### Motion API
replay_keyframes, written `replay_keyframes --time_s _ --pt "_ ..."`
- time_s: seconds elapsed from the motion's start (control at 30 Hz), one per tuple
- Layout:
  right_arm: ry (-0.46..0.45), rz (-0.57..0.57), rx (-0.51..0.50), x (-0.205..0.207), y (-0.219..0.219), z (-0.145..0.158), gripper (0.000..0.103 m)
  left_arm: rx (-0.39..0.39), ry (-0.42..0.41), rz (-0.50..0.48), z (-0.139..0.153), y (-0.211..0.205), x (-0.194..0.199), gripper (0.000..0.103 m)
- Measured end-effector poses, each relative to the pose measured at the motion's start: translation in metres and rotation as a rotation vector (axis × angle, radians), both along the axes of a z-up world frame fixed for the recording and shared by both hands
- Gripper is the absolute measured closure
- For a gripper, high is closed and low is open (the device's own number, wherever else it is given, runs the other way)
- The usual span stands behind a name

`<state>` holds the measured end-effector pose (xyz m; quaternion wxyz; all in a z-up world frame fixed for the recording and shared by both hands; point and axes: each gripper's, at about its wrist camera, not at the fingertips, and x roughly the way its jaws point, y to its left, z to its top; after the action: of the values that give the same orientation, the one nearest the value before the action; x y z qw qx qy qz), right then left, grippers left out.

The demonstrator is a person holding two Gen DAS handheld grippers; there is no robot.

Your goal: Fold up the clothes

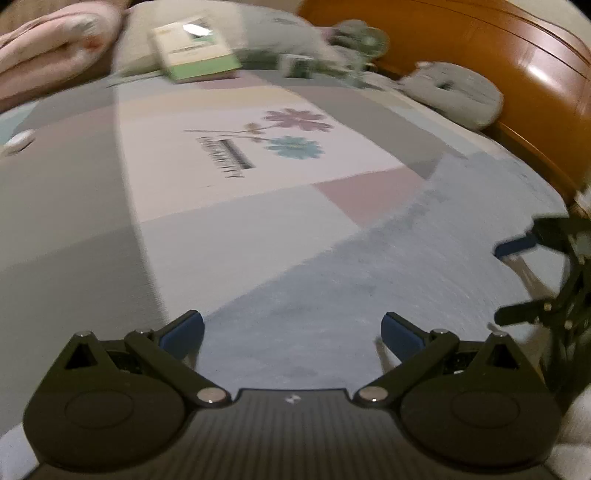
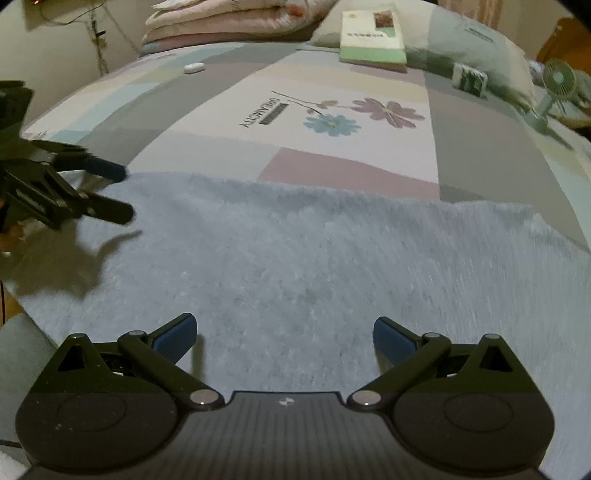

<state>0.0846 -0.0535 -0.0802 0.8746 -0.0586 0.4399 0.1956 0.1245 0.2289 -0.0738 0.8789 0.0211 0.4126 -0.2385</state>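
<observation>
Right wrist view: both grippers, right gripper (image 2: 282,338) and left gripper (image 2: 110,192), jaws spread over the fluffy blue garment (image 2: 314,258) at the bed's (image 2: 351,173) near edge; pinch matching corners, lift evenly.

Pale blue fuzzy garment (image 2: 314,258) spread across the front. Under it, the bedsheet (image 2: 476,122) shows a patchwork of grey, cream, dusty pink and mint blocks, with a white panel carrying one mauve flower, one blue flower and dark lettering. The book (image 2: 373,35) is white with a green band. Mint-green little fan (image 2: 557,83). Pink folded quilts (image 2: 229,22). Glossy orange-brown wooden headboard (image 1: 517,70). Each hand-held gripper (image 2: 284,336) is black with blue pads (image 2: 173,338).
</observation>
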Motion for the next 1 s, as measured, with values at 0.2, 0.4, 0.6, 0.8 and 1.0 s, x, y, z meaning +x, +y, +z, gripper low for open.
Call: replay_keyframes --time_s 0.2,0.4,0.6,0.8,1.0 --pt "-0.002 0.024 0.028 0.003 0.008 0.000 0.000 0.051 -0.027 -0.058 0.016 0.002 -0.046 0.001" --pt "-0.002 0.052 0.005 -0.001 0.016 -0.007 0.000 0.033 0.037 0.001 -0.001 0.022 -0.081 0.001" --pt "-0.010 0.047 -0.032 -0.002 0.022 -0.010 0.000 -0.065 0.018 0.122 0.012 0.046 -0.119 0.001" --pt "-0.017 0.035 -0.064 -0.002 0.026 -0.013 0.000 -0.082 0.041 0.222 0.008 0.056 -0.143 0.001" --pt "-0.015 0.029 -0.088 -0.002 0.029 -0.014 0.000 -0.163 -0.005 0.364 0.021 0.079 -0.175 0.001"
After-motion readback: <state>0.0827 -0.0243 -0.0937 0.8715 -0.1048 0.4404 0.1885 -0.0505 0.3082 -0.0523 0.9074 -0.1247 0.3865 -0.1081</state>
